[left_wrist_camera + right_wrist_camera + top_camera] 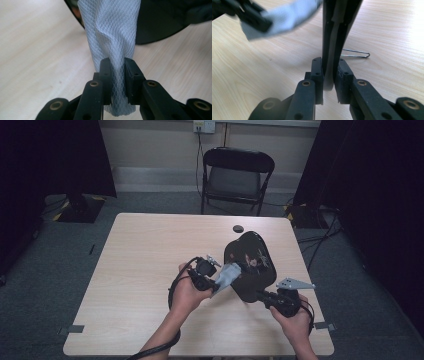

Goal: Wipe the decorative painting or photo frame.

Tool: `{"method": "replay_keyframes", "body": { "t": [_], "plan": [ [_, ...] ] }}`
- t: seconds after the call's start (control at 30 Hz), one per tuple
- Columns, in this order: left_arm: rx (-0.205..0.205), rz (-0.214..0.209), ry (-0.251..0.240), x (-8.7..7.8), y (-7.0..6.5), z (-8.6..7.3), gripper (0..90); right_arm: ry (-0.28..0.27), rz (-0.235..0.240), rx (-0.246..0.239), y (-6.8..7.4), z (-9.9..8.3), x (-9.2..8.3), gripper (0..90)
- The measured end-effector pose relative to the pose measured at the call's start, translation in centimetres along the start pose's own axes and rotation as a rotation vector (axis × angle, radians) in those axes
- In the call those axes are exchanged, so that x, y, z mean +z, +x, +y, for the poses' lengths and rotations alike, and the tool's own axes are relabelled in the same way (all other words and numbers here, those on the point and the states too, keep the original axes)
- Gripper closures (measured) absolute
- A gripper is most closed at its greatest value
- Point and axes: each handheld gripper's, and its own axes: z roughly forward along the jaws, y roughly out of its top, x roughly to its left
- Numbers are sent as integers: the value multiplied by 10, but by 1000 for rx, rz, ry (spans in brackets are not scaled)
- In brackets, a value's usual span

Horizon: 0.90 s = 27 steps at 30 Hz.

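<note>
Two grippers: waffle-textured grey cloth [112,37], glossy black rounded board [250,265].

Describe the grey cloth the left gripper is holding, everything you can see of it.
The grey cloth is a pale grey strip with a fine diamond weave, creased lengthwise. The left gripper is shut on its lower end, a short tail showing below the pads. From there it stretches taut to the glossy black object, which the right gripper clamps by its edge above the table.
</note>
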Motion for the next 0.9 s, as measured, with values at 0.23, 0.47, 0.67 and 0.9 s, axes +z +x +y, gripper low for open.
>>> {"method": "replay_keyframes", "body": {
  "t": [0.23,0.47,0.67,0.9],
  "plan": [
    [43,27,-75,-41,-6,32,778,2,2,-7,0,1,0,793],
    [86,21,-146,-67,-20,59,778,3,0,-4,0,1,1,793],
    [109,-1,-136,-59,-30,65,780,7,-1,-4,1,2,1,793],
    [104,-4,-98,-37,-28,54,782,4,-1,0,1,2,2,793]
  ]
}}
